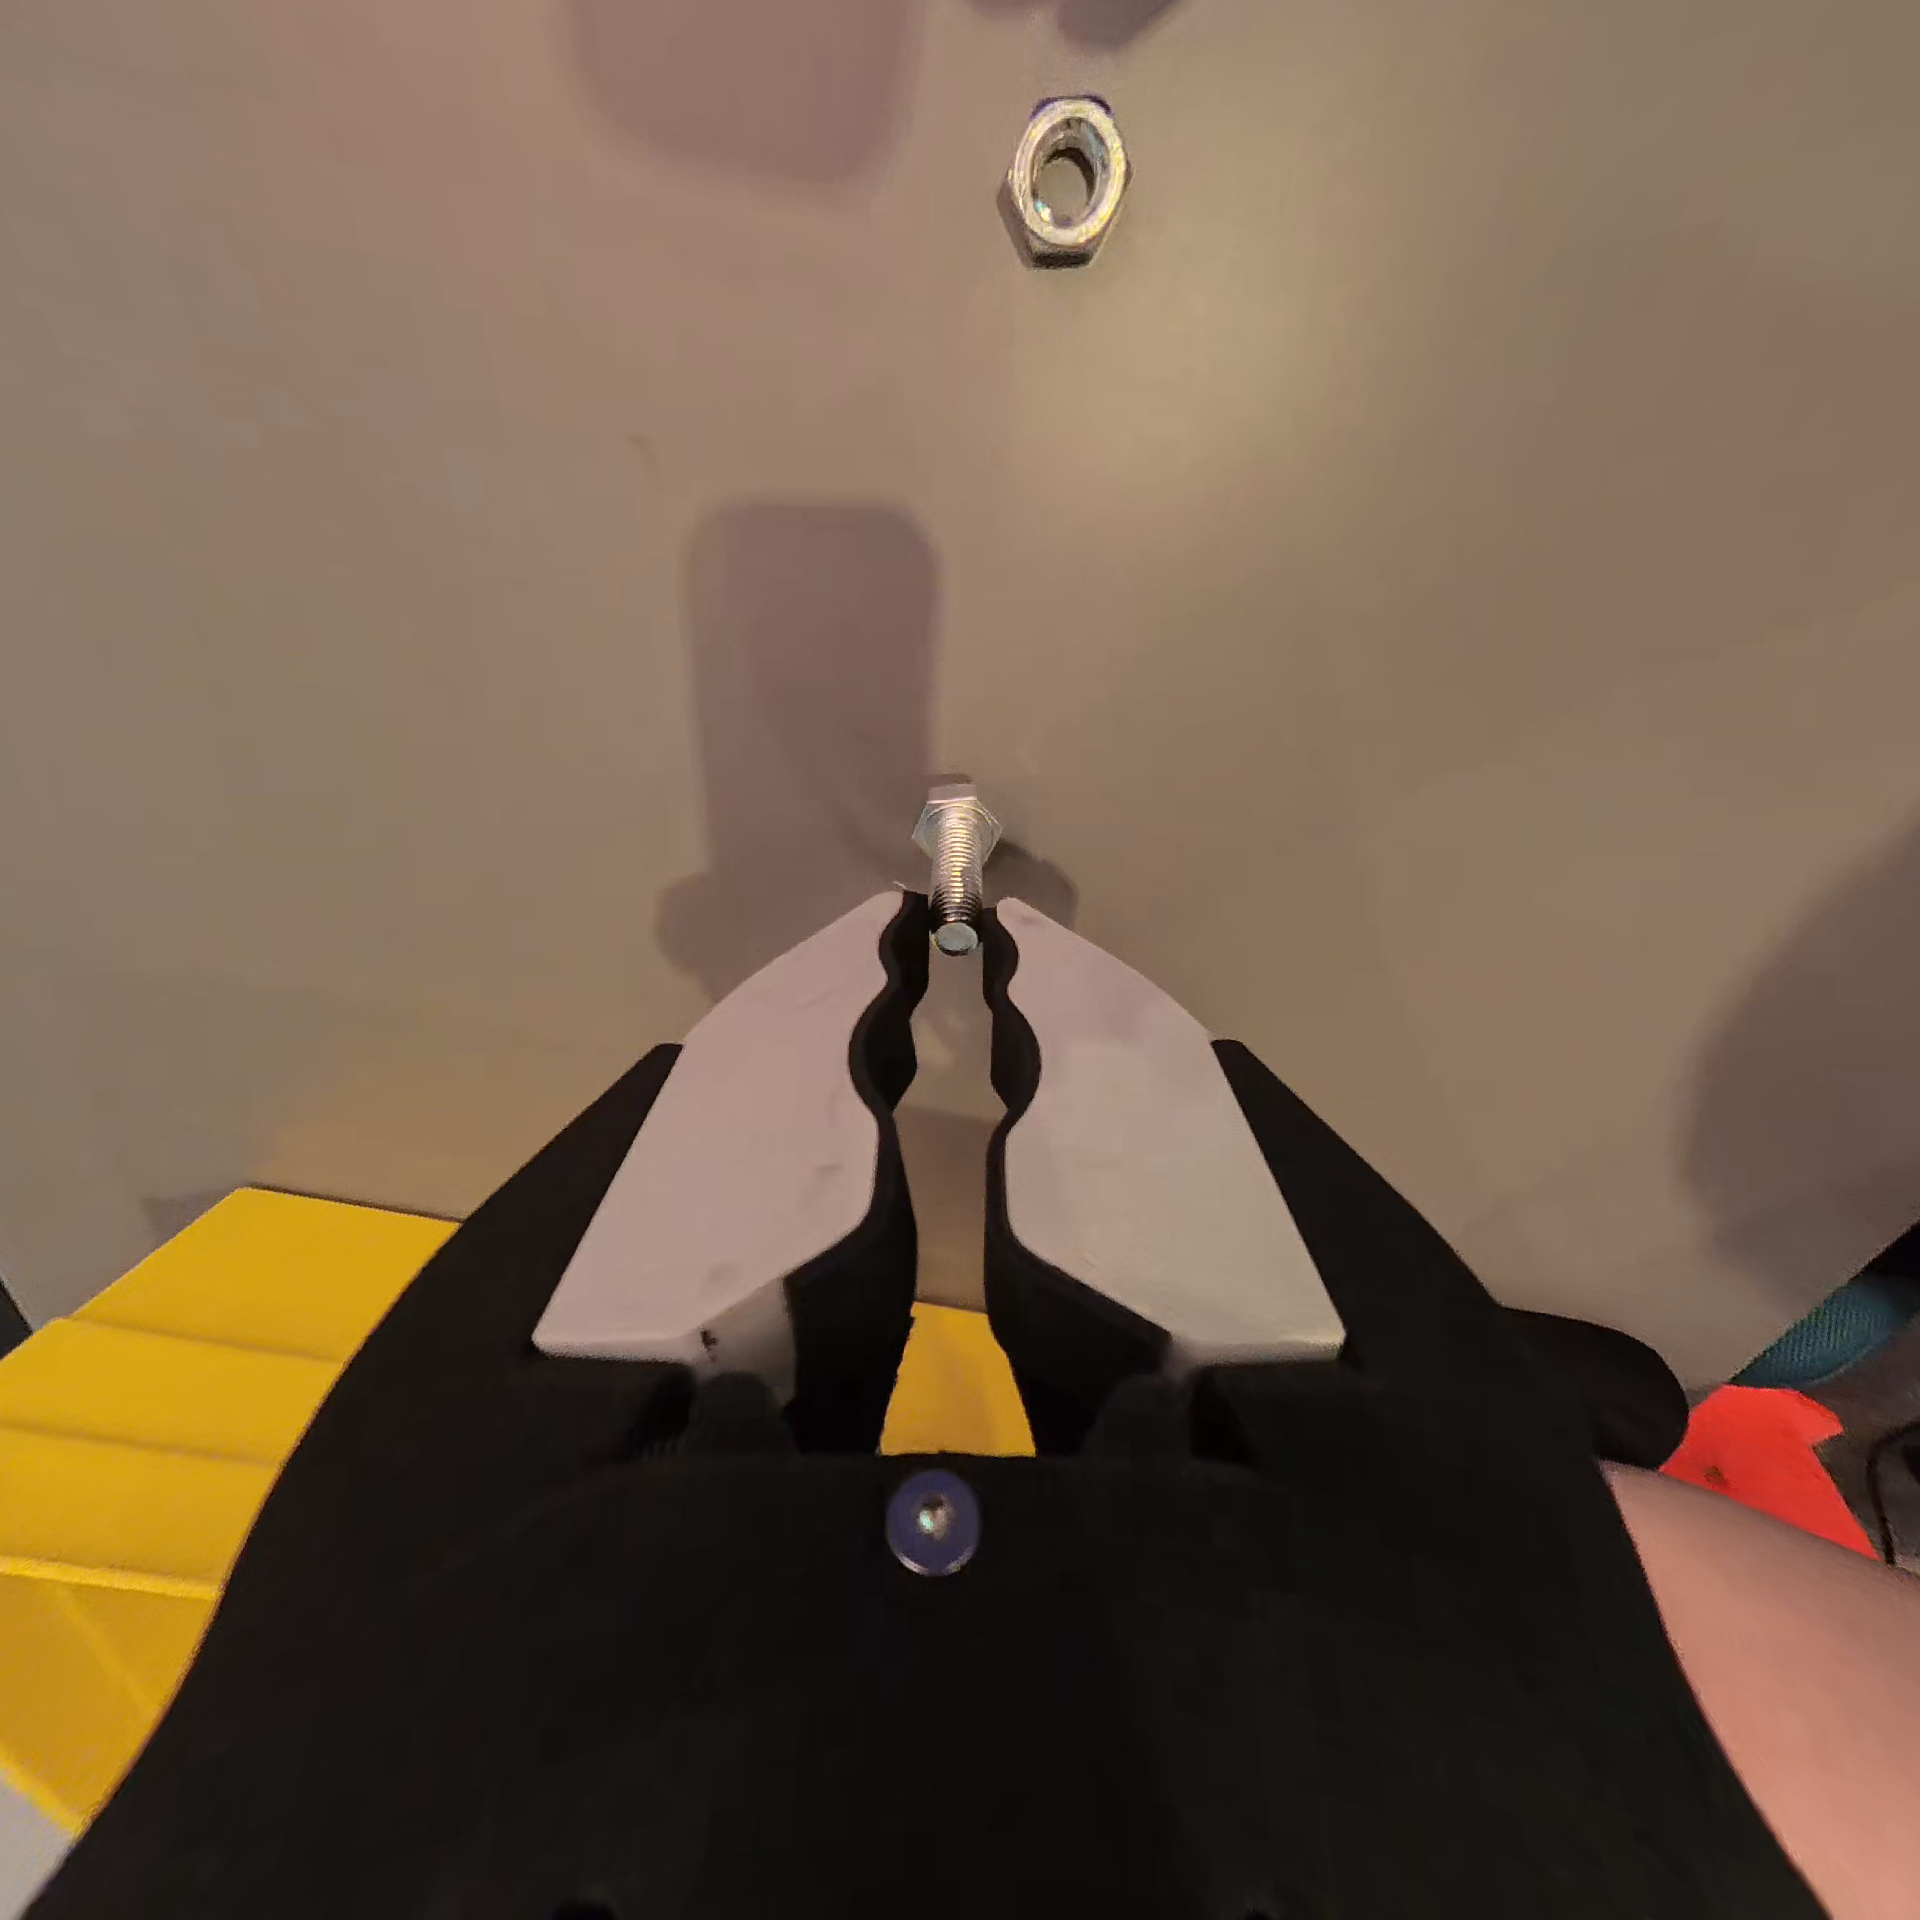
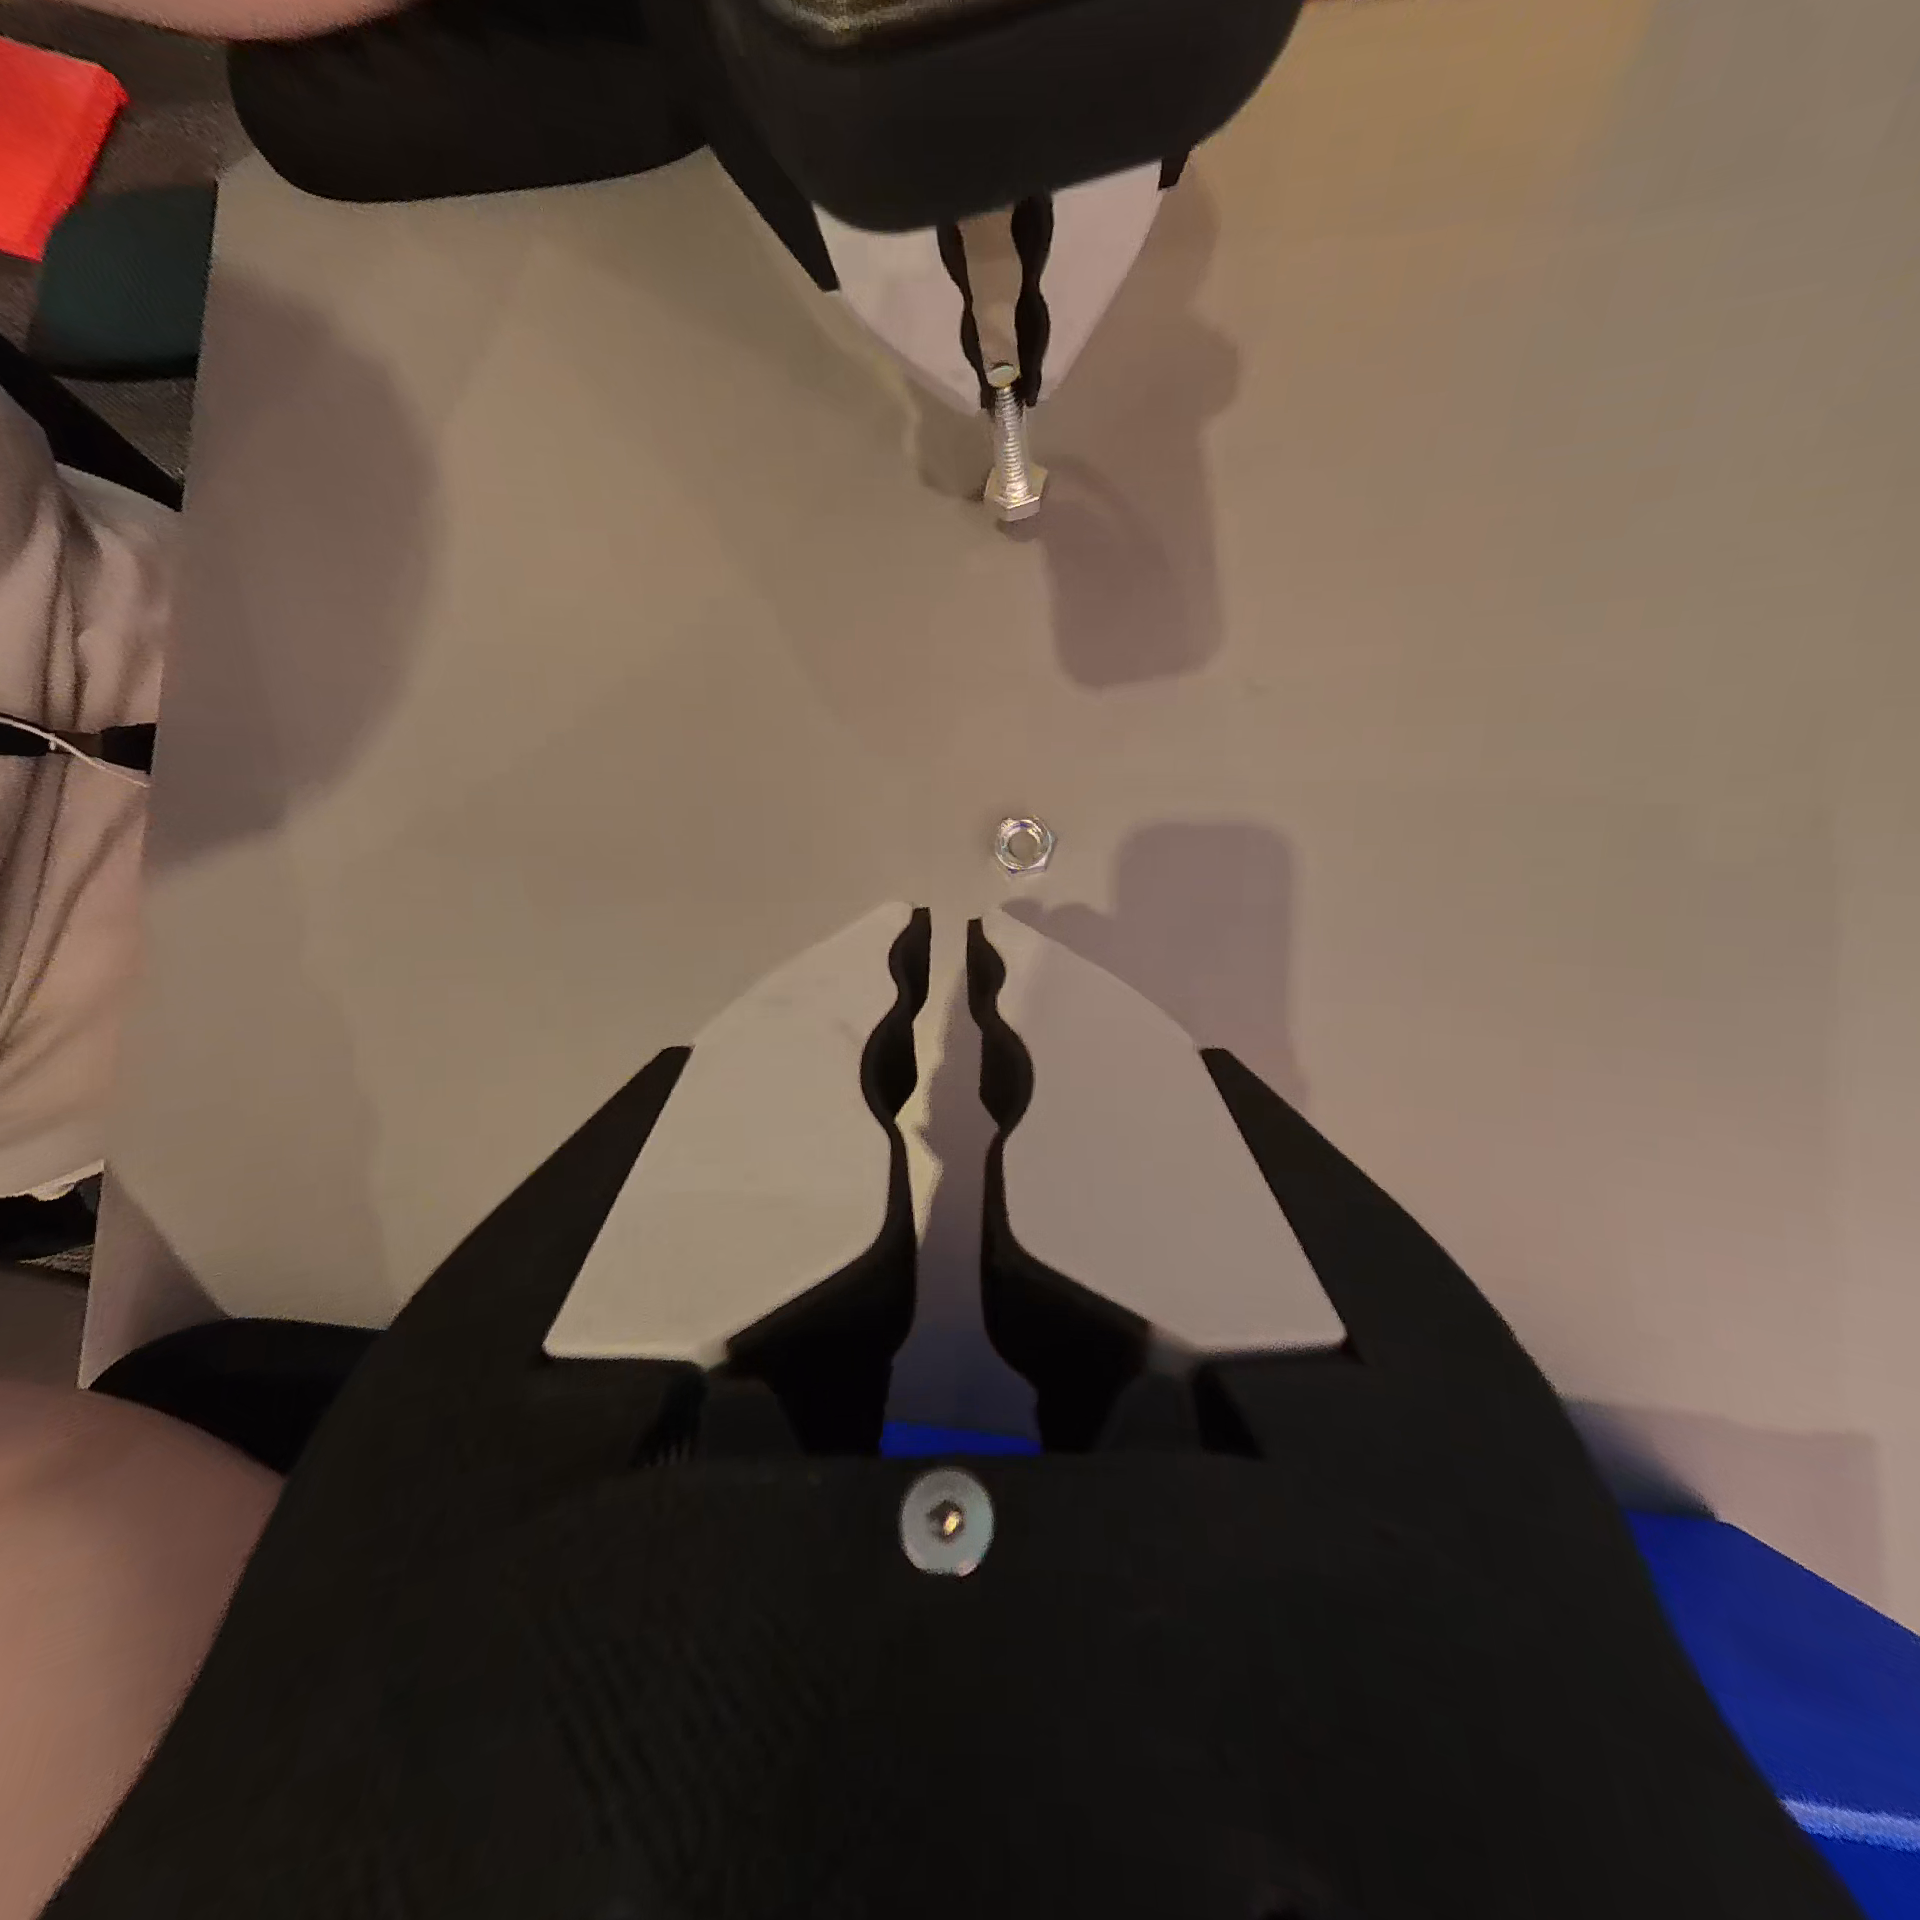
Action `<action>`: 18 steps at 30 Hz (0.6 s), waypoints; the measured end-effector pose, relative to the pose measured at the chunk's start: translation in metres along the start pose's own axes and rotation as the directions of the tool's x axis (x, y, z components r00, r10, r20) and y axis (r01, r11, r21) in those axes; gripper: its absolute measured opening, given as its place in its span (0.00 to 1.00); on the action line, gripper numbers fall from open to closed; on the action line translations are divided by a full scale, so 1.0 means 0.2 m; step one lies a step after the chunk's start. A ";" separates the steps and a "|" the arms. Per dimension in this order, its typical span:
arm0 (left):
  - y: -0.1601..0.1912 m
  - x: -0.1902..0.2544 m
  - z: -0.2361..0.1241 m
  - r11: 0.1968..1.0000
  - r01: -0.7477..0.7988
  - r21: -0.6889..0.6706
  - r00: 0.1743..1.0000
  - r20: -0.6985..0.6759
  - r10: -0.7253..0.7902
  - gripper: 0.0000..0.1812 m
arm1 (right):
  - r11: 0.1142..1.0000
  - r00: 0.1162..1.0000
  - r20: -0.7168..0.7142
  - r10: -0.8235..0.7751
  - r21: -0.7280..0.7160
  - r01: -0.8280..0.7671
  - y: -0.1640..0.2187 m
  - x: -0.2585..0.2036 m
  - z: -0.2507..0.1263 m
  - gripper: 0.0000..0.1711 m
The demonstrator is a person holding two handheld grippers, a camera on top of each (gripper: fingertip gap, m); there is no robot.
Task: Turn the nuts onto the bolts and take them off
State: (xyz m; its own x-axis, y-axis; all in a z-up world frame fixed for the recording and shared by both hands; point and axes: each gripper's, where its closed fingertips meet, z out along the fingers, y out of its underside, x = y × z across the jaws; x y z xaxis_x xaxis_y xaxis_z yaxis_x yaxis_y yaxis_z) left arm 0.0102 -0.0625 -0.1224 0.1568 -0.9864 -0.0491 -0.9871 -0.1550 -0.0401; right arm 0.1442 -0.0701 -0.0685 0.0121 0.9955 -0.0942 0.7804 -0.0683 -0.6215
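Observation:
A silver bolt [image 1: 952, 862] stands on its hex head on the grey table [image 1: 1351, 623]. My left gripper [image 1: 954, 930] is shut on the bolt's threaded tip. In the right wrist view the bolt [image 2: 1010, 452] and the left gripper [image 2: 1006, 379] show at the top. A silver hex nut [image 2: 1023, 844] lies flat on the table, just beyond and slightly right of my right gripper [image 2: 943, 920]. The right gripper's jaws stand a narrow gap apart and hold nothing. The nut also shows far ahead in the left wrist view [image 1: 1068, 182].
A yellow block [image 1: 208, 1403] sits at the near left of the left gripper, and a red-orange piece [image 1: 1745, 1444] at its right. A blue object [image 2: 1766, 1662] lies under the right gripper. The table's left edge [image 2: 177, 727] borders a person's light clothing [image 2: 62, 831]. Tip to tip, the grippers are about 15 centimetres apart. The right tips stand about 9 centimetres off the silver hex nut [image 2: 1023, 844]. It turns up in the left wrist view [image 1: 1063, 157] as well.

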 end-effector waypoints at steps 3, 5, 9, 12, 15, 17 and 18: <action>-0.01 0.01 0.02 1.000 0.000 -0.007 1.000 -0.014 0.000 0.05 | 1.000 1.000 -0.007 0.001 0.013 -0.001 -0.01 0.00 -0.02 0.04; 0.00 0.01 0.04 1.000 -0.010 -0.021 1.000 -0.010 0.009 0.05 | 1.000 1.000 -0.013 -0.003 0.014 0.003 -0.01 0.00 -0.02 0.04; -0.03 0.02 0.05 1.000 -0.016 -0.002 1.000 -0.023 0.016 0.05 | 1.000 1.000 -0.002 -0.010 -0.010 0.010 -0.01 -0.01 0.00 0.04; -0.05 0.01 0.03 0.999 -0.002 0.039 1.000 -0.015 0.002 0.12 | 0.999 1.000 0.007 -0.024 -0.021 0.025 -0.01 -0.03 0.02 0.04; -0.05 -0.02 -0.05 0.994 0.035 0.104 0.999 -0.008 -0.034 0.18 | 0.999 0.999 0.014 -0.051 -0.002 0.051 -0.05 -0.04 0.03 0.06; -0.04 -0.07 -0.15 0.982 0.075 0.174 0.996 0.024 -0.080 0.18 | 0.996 0.996 0.015 -0.083 0.021 0.082 -0.08 -0.05 0.04 0.07; -0.03 -0.10 -0.21 0.972 0.093 0.215 0.993 0.047 -0.105 0.18 | 0.994 0.995 0.007 -0.102 0.031 0.101 -0.10 -0.05 0.05 0.07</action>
State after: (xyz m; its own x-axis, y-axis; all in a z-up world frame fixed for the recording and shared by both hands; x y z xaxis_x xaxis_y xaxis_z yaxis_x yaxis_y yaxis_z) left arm 0.0115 -0.0438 -0.0800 0.2609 -0.9610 -0.0913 -0.9384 -0.2302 -0.2577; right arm 0.1231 -0.0802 -0.0633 -0.0718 0.9968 -0.0364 0.7578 0.0308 -0.6517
